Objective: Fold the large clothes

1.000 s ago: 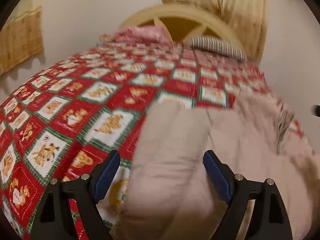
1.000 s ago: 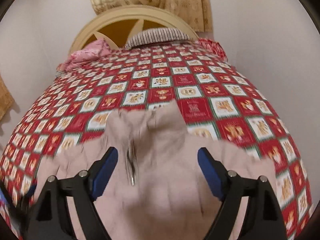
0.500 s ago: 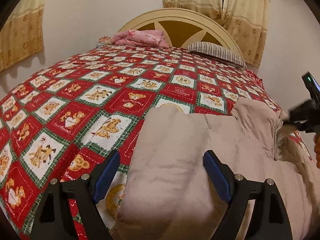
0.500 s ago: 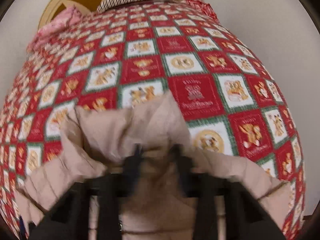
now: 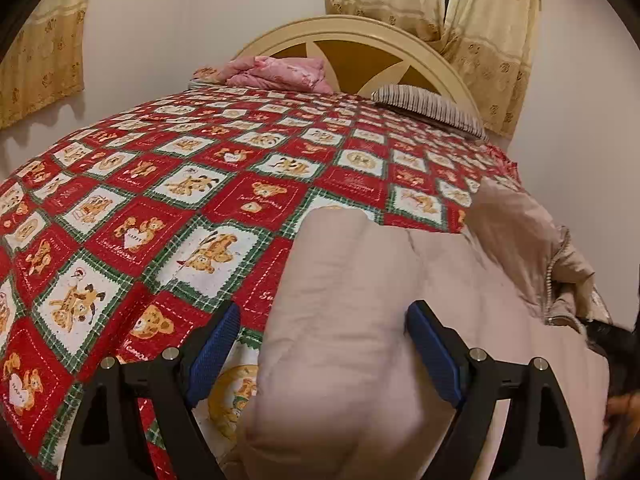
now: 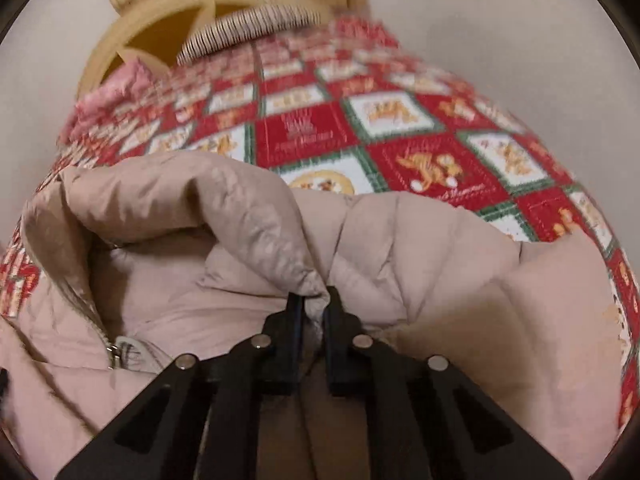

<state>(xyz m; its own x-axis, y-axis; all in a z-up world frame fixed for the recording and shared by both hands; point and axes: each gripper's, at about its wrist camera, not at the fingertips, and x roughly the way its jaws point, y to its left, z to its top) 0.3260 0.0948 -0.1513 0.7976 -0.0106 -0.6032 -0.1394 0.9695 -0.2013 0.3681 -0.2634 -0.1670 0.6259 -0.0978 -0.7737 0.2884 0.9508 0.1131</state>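
Observation:
A beige puffer jacket (image 5: 360,320) lies on a bed with a red, white and green teddy-bear quilt (image 5: 160,208). My left gripper (image 5: 324,344) is open, its blue pads either side of a puffy sleeve or side part near the jacket's left edge. My right gripper (image 6: 314,300) is shut on a fold of the jacket's collar or hood (image 6: 240,216) and holds it bunched up. The jacket's zipper (image 6: 112,352) shows at lower left in the right wrist view. The right gripper shows as a dark shape (image 5: 608,336) at the right edge of the left wrist view.
A cream headboard (image 5: 360,40) stands at the far end, with a striped pillow (image 5: 428,108) and a folded pink blanket (image 5: 280,76) before it. Yellow curtains (image 5: 480,20) hang behind. White walls flank the bed.
My right gripper went from open over the jacket to shut on the collar fold, and it has moved low and close to the cloth. My left gripper has stayed open in place.

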